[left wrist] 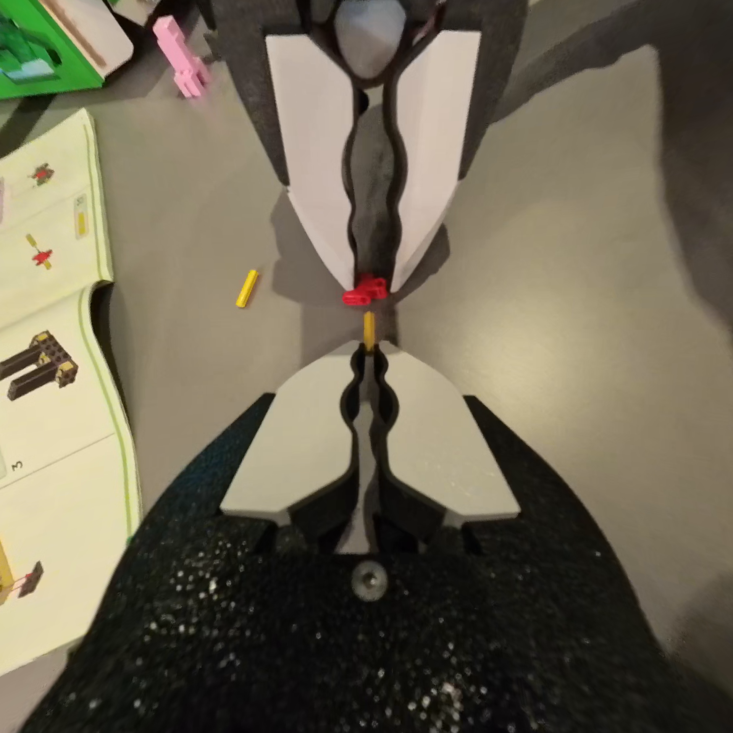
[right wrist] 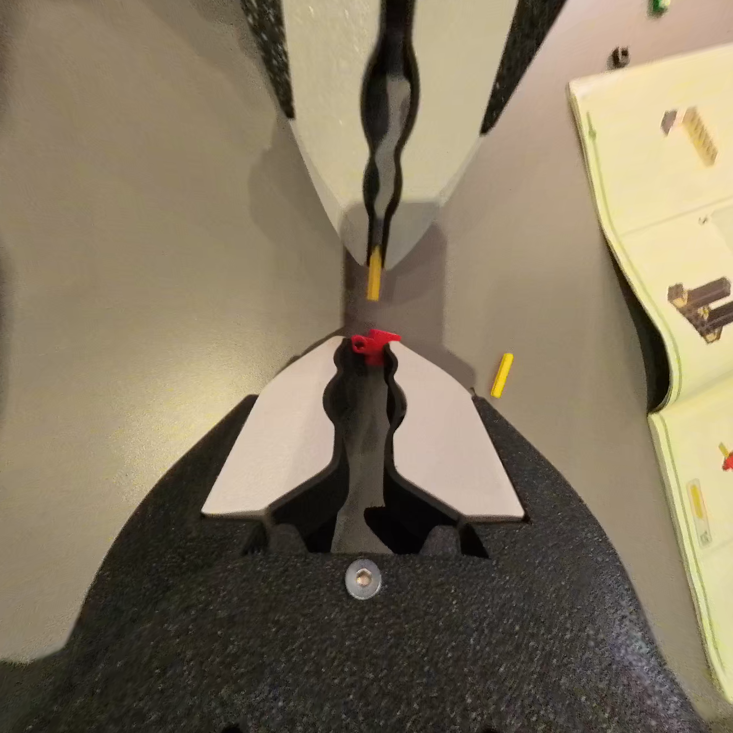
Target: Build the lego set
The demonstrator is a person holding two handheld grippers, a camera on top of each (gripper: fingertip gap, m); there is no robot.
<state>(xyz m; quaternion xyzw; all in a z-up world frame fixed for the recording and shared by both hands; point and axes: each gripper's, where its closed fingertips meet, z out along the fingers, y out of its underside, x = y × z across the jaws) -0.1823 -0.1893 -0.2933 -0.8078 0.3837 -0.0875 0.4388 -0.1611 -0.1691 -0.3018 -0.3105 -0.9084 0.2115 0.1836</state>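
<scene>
My left gripper (left wrist: 369, 349) is shut on a short yellow axle (left wrist: 369, 327) that sticks out past its tips. Facing it, my right gripper (left wrist: 371, 287) is shut on a small red connector (left wrist: 365, 292). The axle's free end points at the connector, a small gap apart. In the right wrist view my right gripper (right wrist: 371, 351) holds the red connector (right wrist: 373, 345), and the left gripper (right wrist: 377, 256) holds the yellow axle (right wrist: 374, 277) opposite. A second yellow axle (left wrist: 246, 288) lies loose on the grey table; it also shows in the right wrist view (right wrist: 501, 375).
An open instruction booklet (left wrist: 51, 357) lies at the left, seen at the right in the right wrist view (right wrist: 654, 277). A green box (left wrist: 43, 51) and a pink brick figure (left wrist: 182, 59) stand at the far left. Small dark parts (right wrist: 618, 55) lie beyond the booklet. Both grippers' tips are close together, under 4 cm apart.
</scene>
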